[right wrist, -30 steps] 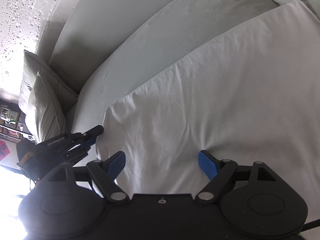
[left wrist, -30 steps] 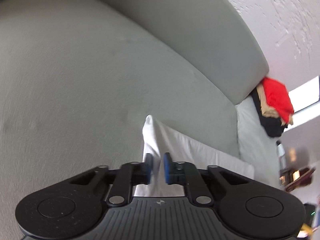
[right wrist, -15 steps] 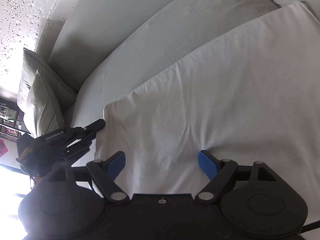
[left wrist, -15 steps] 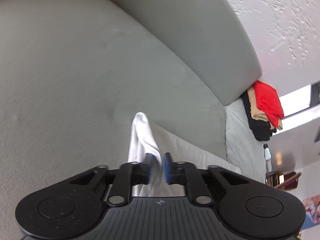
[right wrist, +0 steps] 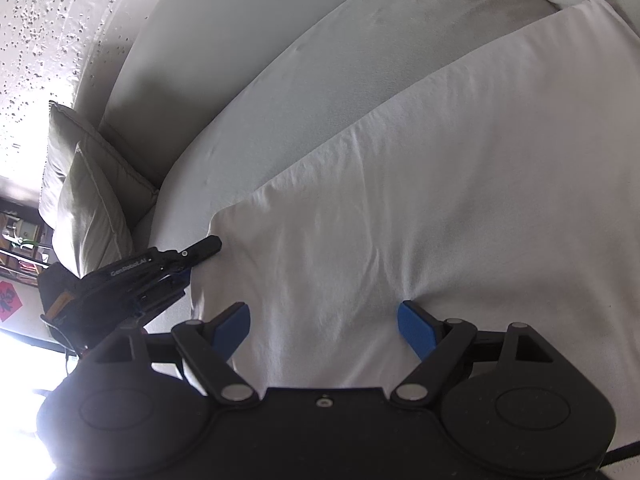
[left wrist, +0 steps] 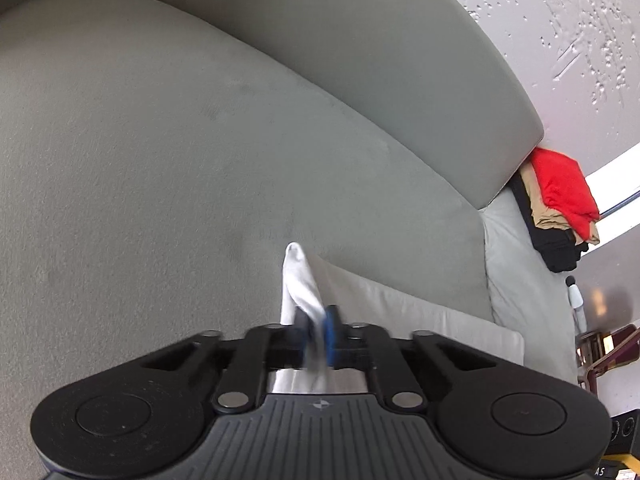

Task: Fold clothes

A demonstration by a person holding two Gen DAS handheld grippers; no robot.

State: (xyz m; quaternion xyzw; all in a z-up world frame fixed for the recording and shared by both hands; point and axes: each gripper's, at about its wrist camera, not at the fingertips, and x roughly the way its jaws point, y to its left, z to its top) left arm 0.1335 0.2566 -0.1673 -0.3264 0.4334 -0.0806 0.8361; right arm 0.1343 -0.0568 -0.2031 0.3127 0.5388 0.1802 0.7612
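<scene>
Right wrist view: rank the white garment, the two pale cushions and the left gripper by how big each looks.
1. White cloth garment, covering most of the frame, though it lies nearest the camera.
2. Pale grey-green cushions, stacked at the sofa's end.
3. Black left gripper, close to the cushions in apparent size, so that order is unsure.

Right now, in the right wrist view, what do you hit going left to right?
Pale cushions → left gripper, shut on the white garment's corner → that white garment spread on the grey sofa seat; the open right gripper hovers over it.
</scene>
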